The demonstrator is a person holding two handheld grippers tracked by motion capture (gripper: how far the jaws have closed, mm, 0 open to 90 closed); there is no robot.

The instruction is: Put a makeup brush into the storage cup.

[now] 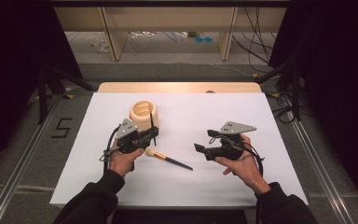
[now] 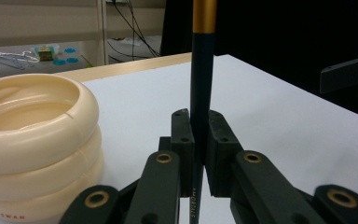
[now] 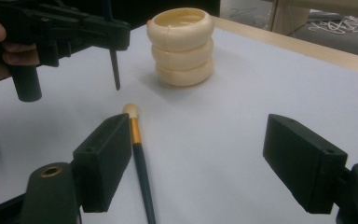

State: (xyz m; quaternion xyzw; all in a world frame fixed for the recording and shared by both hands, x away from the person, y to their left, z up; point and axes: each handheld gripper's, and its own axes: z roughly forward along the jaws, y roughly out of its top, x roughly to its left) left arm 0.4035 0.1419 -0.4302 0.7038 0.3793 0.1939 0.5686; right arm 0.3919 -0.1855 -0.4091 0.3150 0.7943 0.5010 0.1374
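Note:
A cream ringed pot stands on the white table sheet. Just in front of it my left gripper is shut on a dark-handled brush held upright. In the left gripper view the jaws pinch that handle, gold ferrule on top, and the pot is at the left. A second brush with a pale tip lies flat on the sheet. My right gripper is open beside it. In the right gripper view the lying brush runs along the left jaw, touching neither pad, with the pot beyond.
A wooden strip edges the sheet's far side. Stand legs and cables lie on the floor at both sides. White sheet stretches to the right of the pot and in front of both hands.

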